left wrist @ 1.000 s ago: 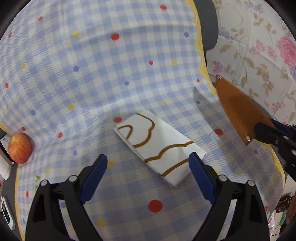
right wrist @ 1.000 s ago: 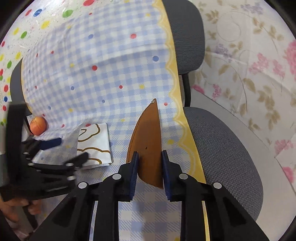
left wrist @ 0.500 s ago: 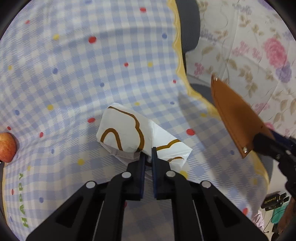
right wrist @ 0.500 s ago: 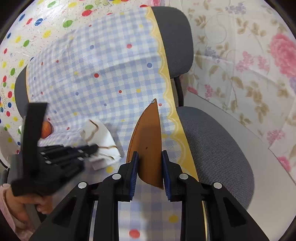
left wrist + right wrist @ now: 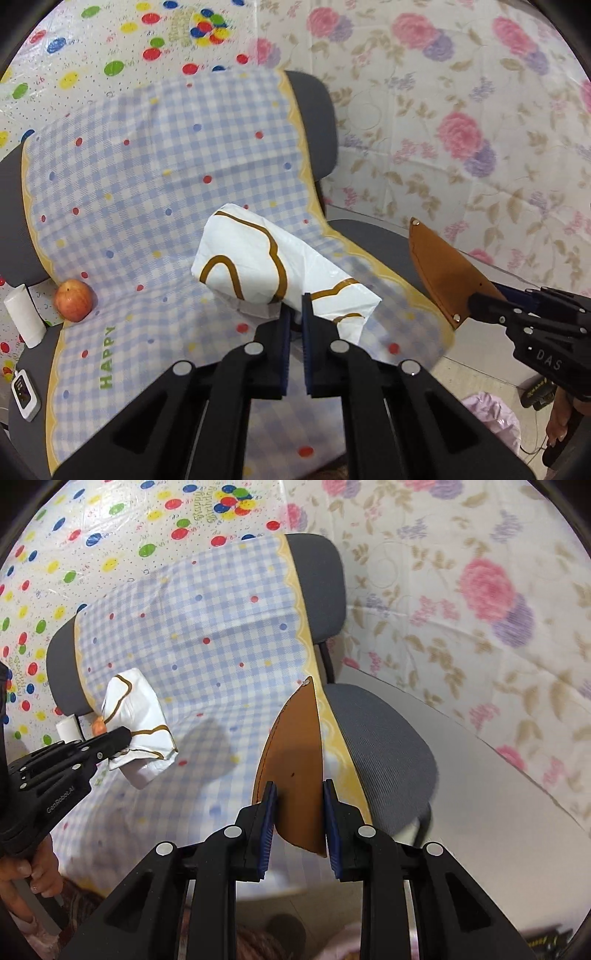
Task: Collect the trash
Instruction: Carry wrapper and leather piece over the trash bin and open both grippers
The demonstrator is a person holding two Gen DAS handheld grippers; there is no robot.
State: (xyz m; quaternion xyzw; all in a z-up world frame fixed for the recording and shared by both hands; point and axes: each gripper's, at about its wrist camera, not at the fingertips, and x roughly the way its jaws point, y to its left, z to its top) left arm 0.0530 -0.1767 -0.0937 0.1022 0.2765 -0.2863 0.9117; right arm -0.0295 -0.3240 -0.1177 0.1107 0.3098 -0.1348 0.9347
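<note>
My left gripper (image 5: 293, 306) is shut on a white plastic bag with brown lines (image 5: 258, 266) and holds it lifted above the blue checked cloth (image 5: 147, 177). The bag also shows in the right wrist view (image 5: 136, 723), hanging from the left gripper (image 5: 122, 736). My right gripper (image 5: 299, 794) is shut on a flat brown leather piece (image 5: 291, 771) that stands up between its pads. That piece shows at the right of the left wrist view (image 5: 447, 273), held by the right gripper (image 5: 476, 299).
A red apple (image 5: 73, 299) lies on the cloth's left edge, next to a white paper roll (image 5: 24, 317) and a small white device (image 5: 25, 394). Grey chairs (image 5: 376, 746) carry the cloth. A pink bag (image 5: 491, 417) lies on the floor at lower right.
My left gripper shut on the white bag and lifted it off the cloth. Both grippers pulled up and back; the right one kept hold of the leather piece.
</note>
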